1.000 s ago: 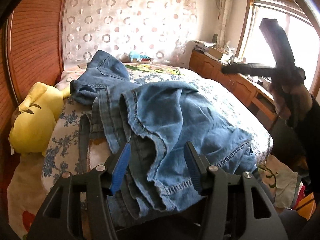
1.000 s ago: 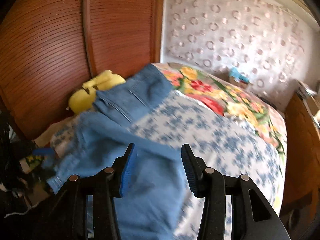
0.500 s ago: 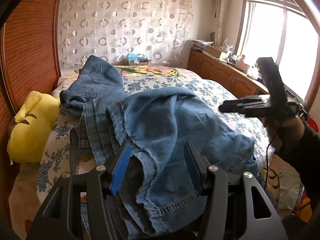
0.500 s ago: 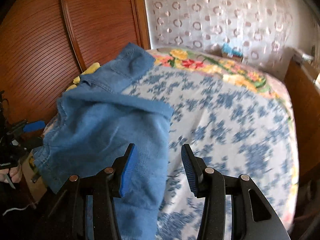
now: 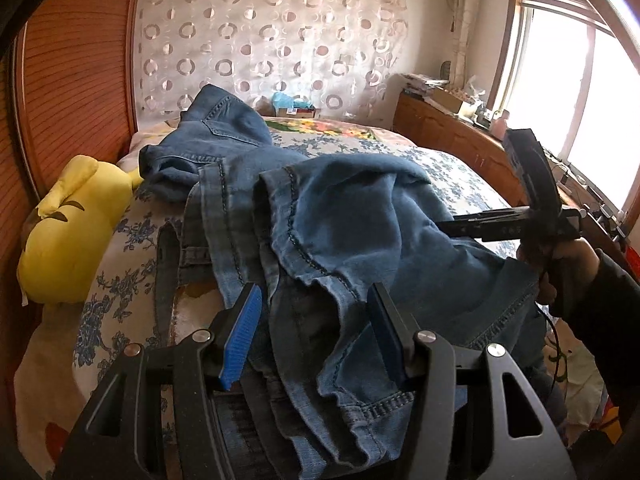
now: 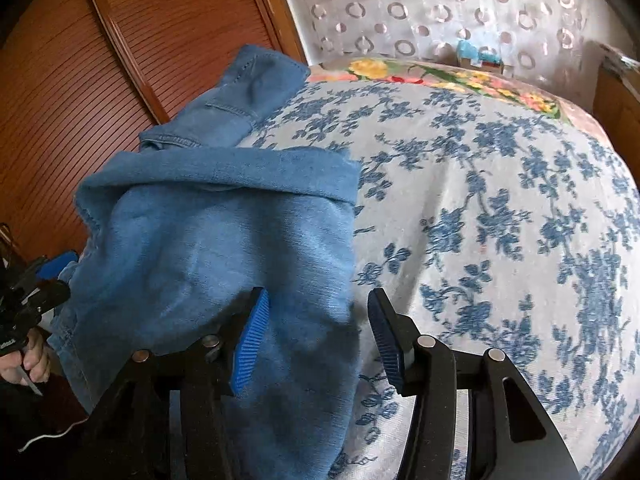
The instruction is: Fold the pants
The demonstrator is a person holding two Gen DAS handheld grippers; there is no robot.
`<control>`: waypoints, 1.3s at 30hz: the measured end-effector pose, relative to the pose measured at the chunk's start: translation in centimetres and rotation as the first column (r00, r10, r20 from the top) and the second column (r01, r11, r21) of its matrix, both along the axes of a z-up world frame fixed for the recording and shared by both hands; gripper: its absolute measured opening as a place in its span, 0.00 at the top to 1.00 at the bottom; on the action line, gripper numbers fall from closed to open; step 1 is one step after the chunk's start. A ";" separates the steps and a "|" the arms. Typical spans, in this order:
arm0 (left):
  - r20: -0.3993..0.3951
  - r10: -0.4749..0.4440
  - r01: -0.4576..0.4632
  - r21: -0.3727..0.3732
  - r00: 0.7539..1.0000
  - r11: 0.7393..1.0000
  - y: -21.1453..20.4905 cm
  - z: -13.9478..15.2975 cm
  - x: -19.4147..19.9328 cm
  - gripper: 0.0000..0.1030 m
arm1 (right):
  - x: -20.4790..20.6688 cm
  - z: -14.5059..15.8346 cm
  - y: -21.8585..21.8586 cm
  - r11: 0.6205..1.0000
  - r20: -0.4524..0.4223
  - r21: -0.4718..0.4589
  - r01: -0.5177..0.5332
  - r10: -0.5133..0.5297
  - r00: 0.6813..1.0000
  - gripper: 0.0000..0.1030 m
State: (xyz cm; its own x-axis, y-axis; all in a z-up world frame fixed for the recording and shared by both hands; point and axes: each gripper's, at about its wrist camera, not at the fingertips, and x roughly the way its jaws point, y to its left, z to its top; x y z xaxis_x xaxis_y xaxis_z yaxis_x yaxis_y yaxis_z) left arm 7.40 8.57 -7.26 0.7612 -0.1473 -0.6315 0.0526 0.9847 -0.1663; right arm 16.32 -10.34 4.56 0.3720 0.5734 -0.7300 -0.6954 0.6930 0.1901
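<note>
The pants (image 5: 344, 240), blue denim, lie bunched at the near end of the bed (image 6: 500, 208), partly folded over themselves; one end with a stitched pocket rises at the far side of the heap, toward the wooden headboard wall (image 5: 80, 80). The left gripper (image 5: 314, 336) hovers over the near hem with its jaws spread; denim lies between and under its blue pads (image 5: 240, 336), but they do not press on it. The right gripper (image 6: 316, 336) has its jaws spread too, and they have just been opening; the edge of the pants lies below the gap, near the left pad, with the flowered bedspread under the right pad; nothing is pinched. In the left wrist view the right gripper (image 5: 500, 222) points in from the right side, its tips just at the fold of the denim; whether they touch cannot be told; a hand (image 5: 568, 264) in a dark sleeve grips its handle. To the left of the left gripper a yellow plush toy (image 5: 68, 232) rests against the bed's side. Far ahead, at the head of the bed before the ring-patterned curtain (image 5: 260, 32), stands a small box (image 5: 296, 110) with something pale blue in it; its label is too small to read. No other writing is legible.
</note>
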 end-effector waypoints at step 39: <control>0.019 -0.179 0.178 0.054 0.984 0.983 -9.3 2.9 9.0 0.45 | 12.2 -1.7 -15.3 0.966 0.086 -0.037 0.256 -0.252 0.964 0.72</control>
